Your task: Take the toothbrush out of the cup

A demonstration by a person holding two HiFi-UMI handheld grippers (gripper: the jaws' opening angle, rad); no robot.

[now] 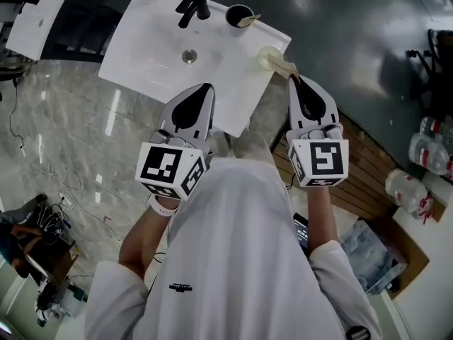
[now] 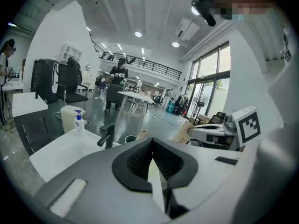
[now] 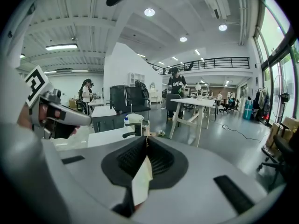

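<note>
Pinching right now: the right gripper point(image 1: 291, 81) has its fingers pressed together on the tan handle end of the toothbrush point(image 1: 284, 66). In the right gripper view the fingers point(image 3: 140, 155) meet at the tip, with just a thin tan sliver poking out there.
Toothbrush: it slants from the gripper tip back to the pale cup point(image 1: 267, 57), and its far end is still over the cup's mouth, so it's not out yet.
Pale cup: sits on the right edge of the white sink worktop point(image 1: 148, 41), close to the far right corner.
Left gripper point(image 1: 207, 86): fingers shut together with nothing between them, same story in the left gripper view point(image 2: 150, 143). It hangs over the near edge of the worktop, towards the near right corner and well apart from the pale cup.
Dark cup point(image 1: 235, 11): on the far edge near the same far right corner, with a light stick point(image 1: 250, 21) leaning out of it. Can't tell what the stick is.
Black tap point(image 1: 192, 6): middle of the far edge, with the drain point(image 1: 189, 56) just in front of it in the basin.
Soap pump bottle point(image 2: 80, 122): by the far left corner, seen from the left gripper view.
Person: white top, one gripper in each hand, standing at the near right corner.
</note>
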